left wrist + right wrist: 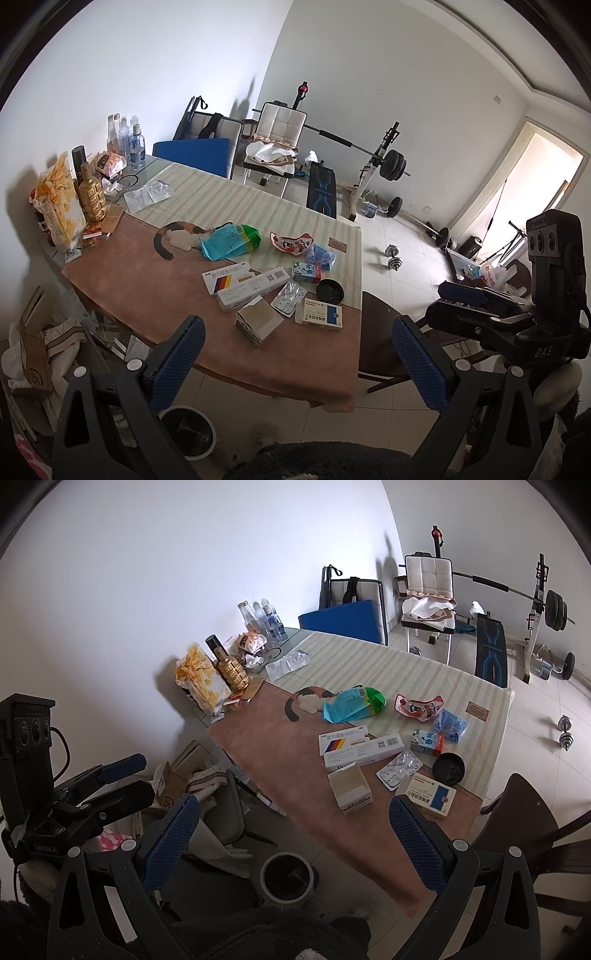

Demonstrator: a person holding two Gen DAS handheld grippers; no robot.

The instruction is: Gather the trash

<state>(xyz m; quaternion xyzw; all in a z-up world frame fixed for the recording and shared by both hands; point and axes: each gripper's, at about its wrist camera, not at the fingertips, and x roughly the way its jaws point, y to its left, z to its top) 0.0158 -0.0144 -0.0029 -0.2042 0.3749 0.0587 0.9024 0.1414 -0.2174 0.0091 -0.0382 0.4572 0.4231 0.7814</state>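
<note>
Left hand-held gripper (295,354) spread wide, empty, hovering off counter (155,280) near edge. Right hand-held gripper (293,836) also spread, empty. Trash on counter: open cardboard box (258,323), blister pack (289,298), 2 long medicine boxes (243,284), teal wrapper (231,242), black lid (330,291). Bin (288,876) on floor below counter edge.

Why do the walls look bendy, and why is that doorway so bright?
Left wrist view: the fisheye lens curves the wall edges, the corners go black, and daylight washes out the doorway. Right wrist view: same bending; the gold bottle casts a soft shadow on the wall.
</note>
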